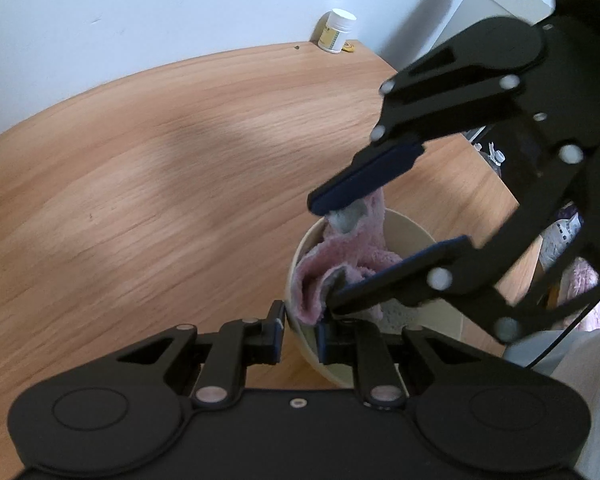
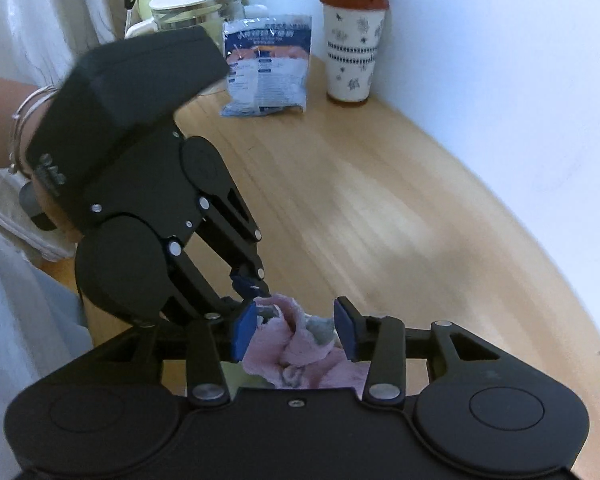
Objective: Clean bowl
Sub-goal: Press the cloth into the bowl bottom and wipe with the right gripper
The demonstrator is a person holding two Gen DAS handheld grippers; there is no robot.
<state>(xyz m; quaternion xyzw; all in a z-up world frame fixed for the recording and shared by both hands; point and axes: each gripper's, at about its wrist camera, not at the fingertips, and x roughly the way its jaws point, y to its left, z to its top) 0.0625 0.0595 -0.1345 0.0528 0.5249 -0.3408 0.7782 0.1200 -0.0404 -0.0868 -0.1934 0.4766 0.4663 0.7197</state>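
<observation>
1. I see the left gripper at the near rim of the cream bowl; its jaws pinch the bowl's wall, one blue pad outside and one inside.
2. The bowl stands on the wooden surface, close to its right edge.
3. The right gripper comes in from the right in the left wrist view, reaching down into the bowl.
4. Its jaws clamp a bunched pink towel with grey patches; in the right wrist view the folds fill the gap between the two blue pads.
5. The towel lies against the bowl's left inner wall and drapes toward the bottom.
6. At the far corner of the surface I see a white pill bottle by the wall.
7. The right wrist view shows a patterned tumbler with a red lid, a blue-and-white packet and a glass kettle along the back.
8. A wrist with bangles shows behind the left gripper.
</observation>
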